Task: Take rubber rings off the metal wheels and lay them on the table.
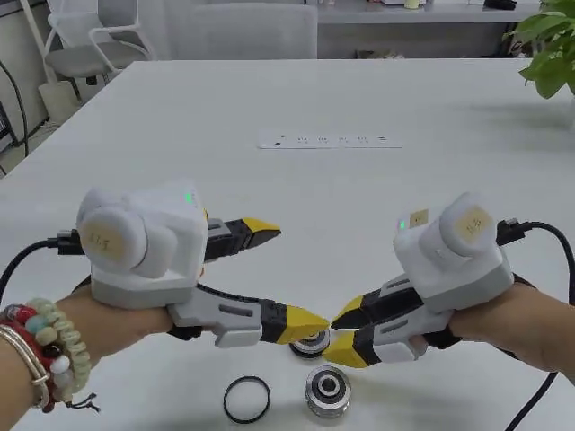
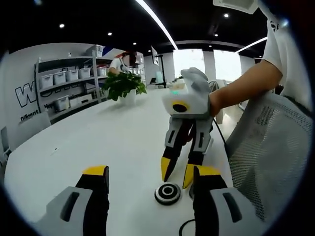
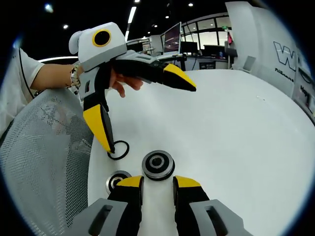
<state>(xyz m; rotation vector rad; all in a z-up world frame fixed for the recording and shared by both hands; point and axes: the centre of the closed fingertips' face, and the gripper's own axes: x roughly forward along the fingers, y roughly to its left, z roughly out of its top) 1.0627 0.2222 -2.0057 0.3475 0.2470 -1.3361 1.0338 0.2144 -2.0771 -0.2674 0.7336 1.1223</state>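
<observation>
A metal wheel [image 1: 310,344] with a dark rim lies on the white table [image 1: 359,206] near its front edge, and the yellow jaw tips partly cover it. My right gripper [image 1: 341,332] is open, its tips just short of this wheel [image 3: 158,164]. My left gripper [image 1: 287,277] is wide open; its lower tip comes in from the other side, close to the wheel [image 2: 168,193]. A second, bare silver wheel [image 1: 328,392] sits nearer me. A loose black rubber ring [image 1: 246,399] lies flat beside it. Neither gripper holds anything.
A white strip [image 1: 328,140] with small marks lies mid-table. A potted plant [image 1: 548,49] stands at the far right and an office chair [image 1: 85,45] at the far left corner. Cables trail from both grippers. A mesh chair [image 2: 268,162] stands close behind the table edge.
</observation>
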